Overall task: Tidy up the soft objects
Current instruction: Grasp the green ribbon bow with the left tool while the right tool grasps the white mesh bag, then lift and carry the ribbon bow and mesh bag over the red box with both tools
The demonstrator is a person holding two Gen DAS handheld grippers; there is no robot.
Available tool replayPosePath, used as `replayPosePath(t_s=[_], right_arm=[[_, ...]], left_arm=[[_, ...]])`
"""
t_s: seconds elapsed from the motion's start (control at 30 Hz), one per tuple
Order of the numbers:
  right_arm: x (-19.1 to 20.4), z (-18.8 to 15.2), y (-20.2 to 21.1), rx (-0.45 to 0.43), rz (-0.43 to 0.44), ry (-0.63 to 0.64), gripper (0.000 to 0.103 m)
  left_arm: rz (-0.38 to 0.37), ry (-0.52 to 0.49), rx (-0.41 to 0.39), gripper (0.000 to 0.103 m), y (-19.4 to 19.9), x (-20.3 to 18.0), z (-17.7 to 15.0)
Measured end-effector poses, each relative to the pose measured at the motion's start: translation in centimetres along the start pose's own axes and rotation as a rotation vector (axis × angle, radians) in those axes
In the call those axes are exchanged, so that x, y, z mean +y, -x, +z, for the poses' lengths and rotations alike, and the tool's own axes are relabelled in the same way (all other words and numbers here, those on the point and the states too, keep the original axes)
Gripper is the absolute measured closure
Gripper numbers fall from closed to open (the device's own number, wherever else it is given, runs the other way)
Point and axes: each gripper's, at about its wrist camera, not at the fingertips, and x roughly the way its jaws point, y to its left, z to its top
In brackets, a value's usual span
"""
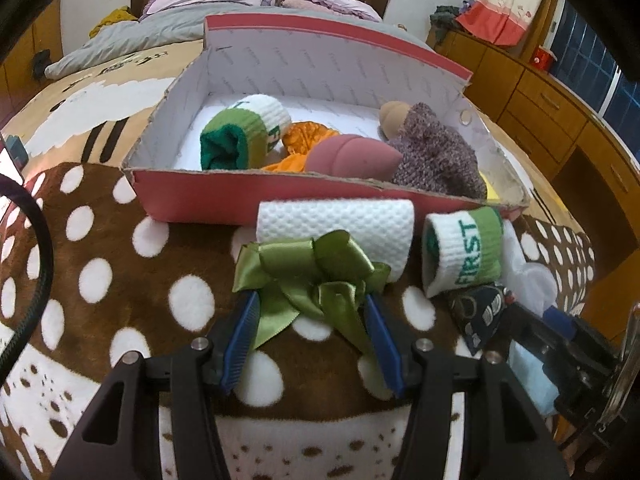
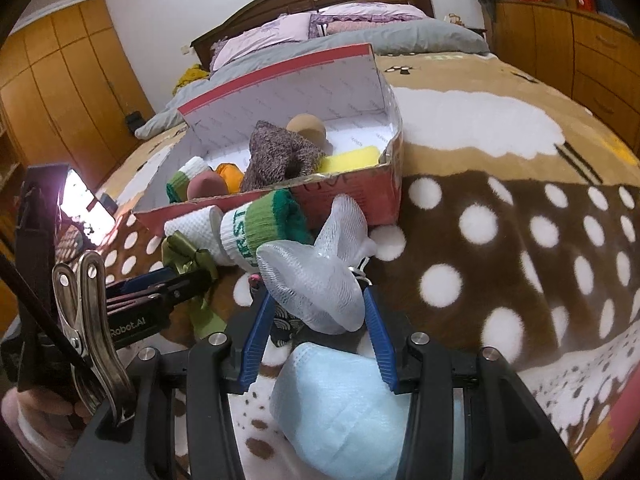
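Lying crosswise in front of the red cardboard box (image 1: 256, 196), the rolled white waffle cloth (image 1: 336, 226) runs its long axis parallel to the box's near wall, touching it. Just beside it the rolled green-and-white sock (image 1: 464, 252) marked FIRST stands tilted, its white cuff end toward the left wrist camera. Both rest on a brown blanket (image 1: 120, 264) with white dots, spread over a bed.

A green satin ribbon bow (image 1: 316, 272) sits between the fingers of the left gripper (image 1: 312, 300); its loops fan outward and its tails trail down toward the camera. The blue pads stand at either side of the bow, but whether they press on it I cannot tell.

A white mesh bath pouf (image 2: 316, 280), gauzy and bunched, sits between the fingers of the right gripper (image 2: 318, 300), its folds flaring upward toward the box. Whether the pads squeeze it I cannot tell. A pale blue face mask (image 2: 340, 404) lies below it, near the gripper's body.

Inside the box lie another rolled green-and-white sock (image 1: 244, 136), an orange cloth (image 1: 304, 140), a pink egg-shaped sponge (image 1: 352, 158), a fuzzy purple-grey sock (image 1: 436, 156), a tan sponge (image 1: 394, 116) and a yellow sponge (image 2: 352, 158).

Both grippers angle downward toward the blanket, side by side, the left one showing at the left edge of the right wrist view.
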Motion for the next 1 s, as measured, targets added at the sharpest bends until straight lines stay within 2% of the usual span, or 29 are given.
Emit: replayPosePath(t_s=[0.13, 0.2, 0.27, 0.37, 0.47, 0.7, 1.0], right_arm=[[0.0, -0.1, 0.2, -0.014, 0.011, 0.002, 0.065], [0.2, -0.2, 0.4, -0.02, 0.011, 0.01, 0.071], [0.4, -0.3, 0.5, -0.027, 0.007, 0.021, 0.077], [0.7, -0.2, 0.7, -0.034, 0.003, 0.031, 0.083], [0.8, -0.2, 0.9, -0.043, -0.001, 0.033, 0.086], [1.4, -0.1, 2.1, -0.08, -0.013, 0.062, 0.09], [2.7, 0.3, 3.3, -0.117, -0.013, 0.091, 0.09]], left_arm=[[-0.003, 0.008, -0.005, 0.049, -0.3, 0.3, 0.2], [0.002, 0.004, -0.009, 0.056, -0.4, 0.5, 0.3], [-0.003, 0.0, -0.009, 0.069, -0.4, 0.7, 0.3], [-0.023, -0.004, -0.006, 0.081, -0.1, 0.6, 0.1], [-0.036, -0.02, -0.007, 0.089, 0.2, 0.4, -0.1], [-0.06, -0.031, -0.024, 0.091, 1.7, 0.2, -0.2], [-0.046, -0.075, -0.113, 0.091, 5.3, -0.7, 0.0]])
